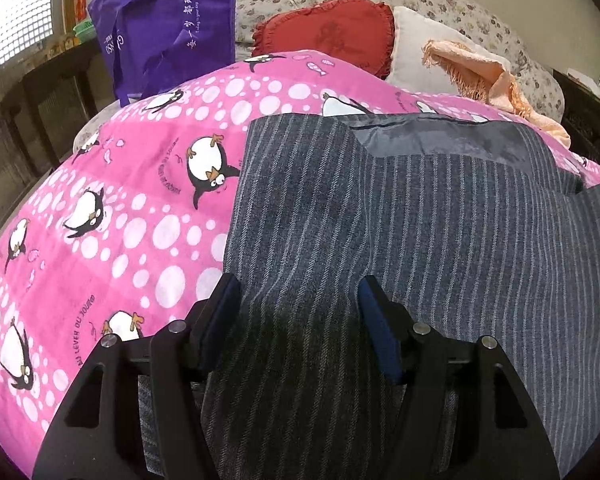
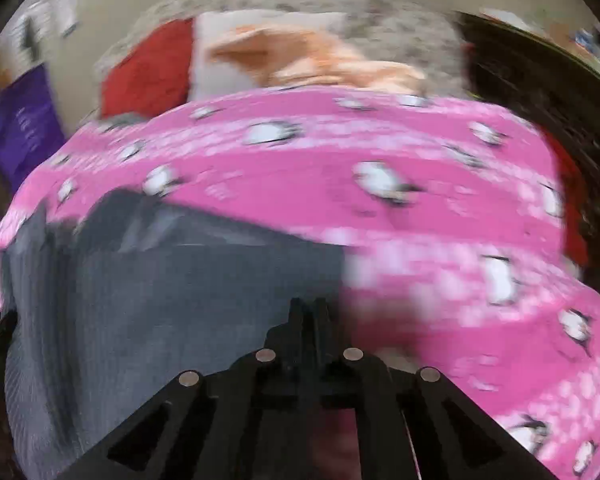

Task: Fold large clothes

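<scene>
Left gripper (image 1: 298, 320), jaws about half open, straddles a raised ridge of the grey pinstriped garment (image 1: 420, 240) without pinching it. Right gripper (image 2: 309, 312), jaws shut, sits at the garment's edge; whether cloth is caught cannot be told through blur. The garment lies flat on the pink penguin quilt (image 1: 140, 200), lining exposed at 12 o'clock. Judged a soft, weighty, drapey wool: best gripped at hems or corners, both layers pinched.
</scene>
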### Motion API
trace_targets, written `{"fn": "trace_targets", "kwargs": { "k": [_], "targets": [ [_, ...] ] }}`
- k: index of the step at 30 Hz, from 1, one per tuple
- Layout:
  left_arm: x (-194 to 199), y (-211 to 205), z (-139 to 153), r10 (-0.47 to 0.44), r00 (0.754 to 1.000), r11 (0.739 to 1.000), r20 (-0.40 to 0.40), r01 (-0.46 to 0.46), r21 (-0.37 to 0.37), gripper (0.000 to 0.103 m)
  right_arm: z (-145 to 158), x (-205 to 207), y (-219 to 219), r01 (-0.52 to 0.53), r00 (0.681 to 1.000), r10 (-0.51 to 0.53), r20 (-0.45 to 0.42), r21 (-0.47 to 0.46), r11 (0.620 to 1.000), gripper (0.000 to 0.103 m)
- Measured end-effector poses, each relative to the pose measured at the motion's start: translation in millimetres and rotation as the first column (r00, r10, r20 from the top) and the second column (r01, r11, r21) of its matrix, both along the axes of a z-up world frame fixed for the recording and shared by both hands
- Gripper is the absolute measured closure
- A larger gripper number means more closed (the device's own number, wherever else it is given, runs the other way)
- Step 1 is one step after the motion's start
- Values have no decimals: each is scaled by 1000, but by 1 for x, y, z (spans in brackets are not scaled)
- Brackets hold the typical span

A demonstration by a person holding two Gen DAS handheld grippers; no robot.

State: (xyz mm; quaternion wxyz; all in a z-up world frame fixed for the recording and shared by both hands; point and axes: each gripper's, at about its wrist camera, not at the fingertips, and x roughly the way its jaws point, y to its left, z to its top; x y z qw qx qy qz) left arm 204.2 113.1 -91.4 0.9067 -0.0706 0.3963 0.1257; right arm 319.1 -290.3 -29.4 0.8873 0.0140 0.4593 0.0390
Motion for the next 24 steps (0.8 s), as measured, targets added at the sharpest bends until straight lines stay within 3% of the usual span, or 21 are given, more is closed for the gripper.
{"fn": "trace_targets", "kwargs": {
  "k": [3, 5, 7, 8, 9, 10, 11, 13, 14, 18, 21, 23, 24],
  "targets": [
    [0, 0, -1, 3, 1000, 1000, -1, -3, 4, 40, 21, -15, 12, -90, 995, 88, 45, 66, 994, 99],
    [0, 0, -1, 3, 1000, 1000, -1, -3, 6, 40, 31, -37, 42, -257, 965, 246, 92, 143, 956, 95],
    [0, -1, -1, 3, 1000, 1000, -1, -2, 5, 40, 18, -42, 64, -397, 918, 393, 56, 170, 902, 95],
    [0, -1, -1, 3, 1000, 1000, -1, -3, 6, 40, 2, -41, 70, -418, 907, 422, -14, 108, 902, 95],
    [0, -1, -1, 2, 1000, 1000, 0, -2, 6, 39, -11, -36, 63, -388, 919, 391, -60, 46, 920, 103],
    [0, -1, -1, 3, 1000, 1000, -1, -3, 8, 39, -22, -29, 43, -313, 945, 315, -84, 39, 949, 103],
    [0, -1, -1, 4, 1000, 1000, -2, -4, 11, 39, -24, -25, 14, -175, 980, 181, -81, 66, 982, 103],
    [1, -2, -1, 6, 1000, 1000, -4, -6, 18, 39, -18, -27, -16, -15, 998, 17, -65, 25, 1000, 101],
    [1, -2, -1, 7, 1000, 1000, -5, -7, 25, 39, -11, -31, -23, 11, 999, -11, -44, 17, 1000, 101],
    [2, -4, -2, 10, 1000, 999, -9, -10, 43, 38, 24, -51, 14, -84, 995, 77, 69, 112, 990, 98],
    [2, -4, -2, 10, 1000, 999, -10, -10, 40, 38, 33, -59, 66, -272, 961, 251, 119, 233, 934, 95],
    [2, -4, -2, 10, 1000, 999, -10, -9, 39, 38, 13, -53, 100, -377, 926, 372, 59, 159, 912, 95],
    [2, -5, -2, 10, 1000, 999, -10, -10, 40, 38, 2, -49, 102, -373, 928, 373, 26, 114, 921, 95]
  ]
}}
